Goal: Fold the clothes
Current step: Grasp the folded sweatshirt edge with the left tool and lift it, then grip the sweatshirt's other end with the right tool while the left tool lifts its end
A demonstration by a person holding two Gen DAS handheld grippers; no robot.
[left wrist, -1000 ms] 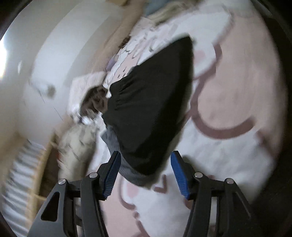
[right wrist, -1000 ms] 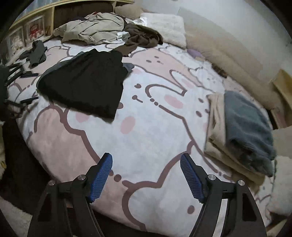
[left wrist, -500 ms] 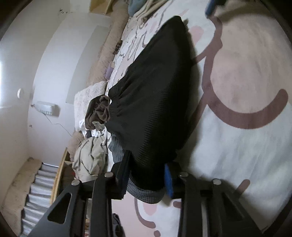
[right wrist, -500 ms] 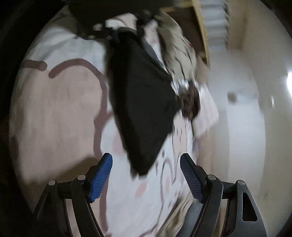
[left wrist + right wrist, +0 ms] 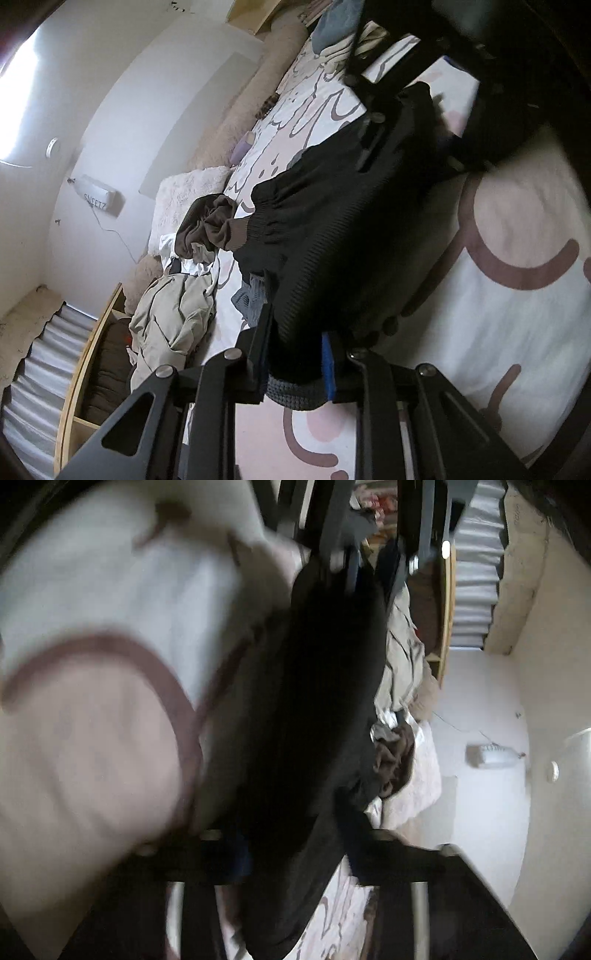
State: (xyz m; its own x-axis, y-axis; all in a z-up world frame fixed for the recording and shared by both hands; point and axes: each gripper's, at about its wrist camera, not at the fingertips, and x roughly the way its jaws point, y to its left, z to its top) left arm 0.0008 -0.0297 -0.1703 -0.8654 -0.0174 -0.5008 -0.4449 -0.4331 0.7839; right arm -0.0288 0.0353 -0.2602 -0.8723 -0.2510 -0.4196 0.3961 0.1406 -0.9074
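Since a second ago, your left hand-held gripper (image 5: 295, 354) and right hand-held gripper (image 5: 291, 849) have both clenched the black garment (image 5: 351, 221) on the bed (image 5: 498, 314).

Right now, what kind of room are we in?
Most likely a bedroom. The clothes lie on a bed with a pink-and-white cartoon bedspread, a fluffy pillow sits by the wall, and a loose pile of unfolded clothes waits beside the black garment that the left gripper clamps.

Bare blanket (image 5: 517, 325) beside black garment (image 5: 351, 229); clothes pile (image 5: 173, 314) blocks opp. side.
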